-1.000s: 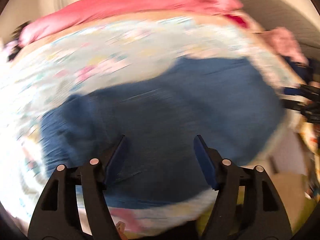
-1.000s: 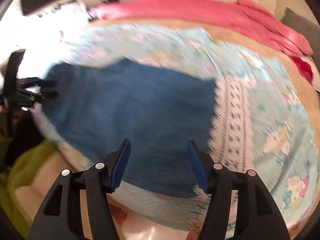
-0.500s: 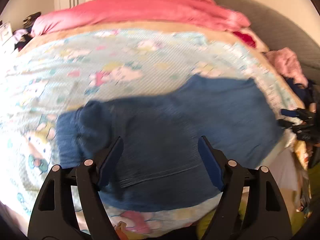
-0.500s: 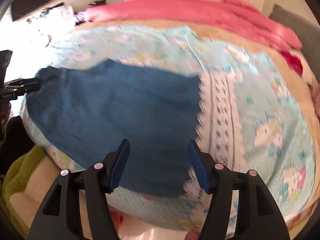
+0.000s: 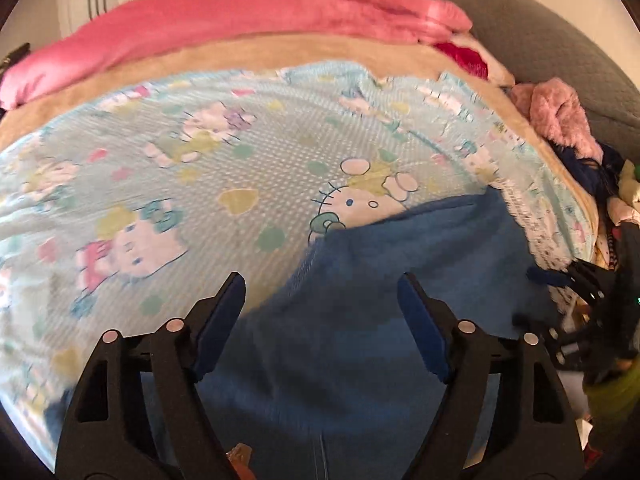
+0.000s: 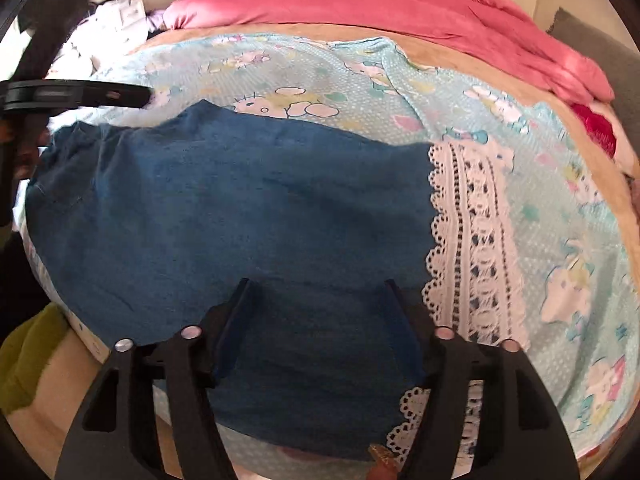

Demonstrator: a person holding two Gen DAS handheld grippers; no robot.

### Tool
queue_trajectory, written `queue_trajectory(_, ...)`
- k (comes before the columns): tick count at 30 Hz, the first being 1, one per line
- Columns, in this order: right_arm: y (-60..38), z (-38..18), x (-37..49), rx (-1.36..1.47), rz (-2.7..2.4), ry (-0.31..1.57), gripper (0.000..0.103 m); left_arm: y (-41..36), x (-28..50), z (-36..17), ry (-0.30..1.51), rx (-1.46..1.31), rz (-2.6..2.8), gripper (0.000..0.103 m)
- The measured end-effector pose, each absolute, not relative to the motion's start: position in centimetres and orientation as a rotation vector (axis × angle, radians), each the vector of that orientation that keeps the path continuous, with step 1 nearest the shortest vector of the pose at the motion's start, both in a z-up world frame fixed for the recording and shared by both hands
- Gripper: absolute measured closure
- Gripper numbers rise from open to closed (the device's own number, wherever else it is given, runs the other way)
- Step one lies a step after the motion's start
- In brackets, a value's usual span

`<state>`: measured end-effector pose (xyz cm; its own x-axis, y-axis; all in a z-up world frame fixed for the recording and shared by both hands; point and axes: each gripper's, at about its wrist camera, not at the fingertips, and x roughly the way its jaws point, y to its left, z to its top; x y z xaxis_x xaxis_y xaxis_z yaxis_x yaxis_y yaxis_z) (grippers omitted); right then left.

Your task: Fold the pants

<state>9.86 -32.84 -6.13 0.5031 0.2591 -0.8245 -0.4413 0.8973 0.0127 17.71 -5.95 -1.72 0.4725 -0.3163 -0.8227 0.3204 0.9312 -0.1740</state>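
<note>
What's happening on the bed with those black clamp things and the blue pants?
A person is folding blue pants on a cartoon-print sheet, using a pair of hand-held tongs in each hand. Right now neither pair grips anything. The left tongs hang open over the pants' edge and the sheet, and the right tongs, jaws just opening wider, hang over the cloth near a white lace strip. The pants lie fairly flat.

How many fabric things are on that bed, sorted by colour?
Blue: 1, the pants
Light blue cartoon print: 1, the bedspread
Bright pink: 1, the blanket
Tan: 1, the under-layer
Pale pink fluffy: 1, a garment
Total: 5
</note>
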Motion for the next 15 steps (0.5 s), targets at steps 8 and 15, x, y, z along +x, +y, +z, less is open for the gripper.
queue_trajectory(8,-33.4,-6.5,10.1,-0.18,0.454,0.952,0.036,-6.7,21.4,-6.3,1.11,-0.082,-0.426,0.088)
queue_trajectory(15,-33.4,-6.5,10.1,-0.179,0.461,0.951,0.035,-5.8,21.6,-5.2,1.034,-0.148,-0.42,0.103)
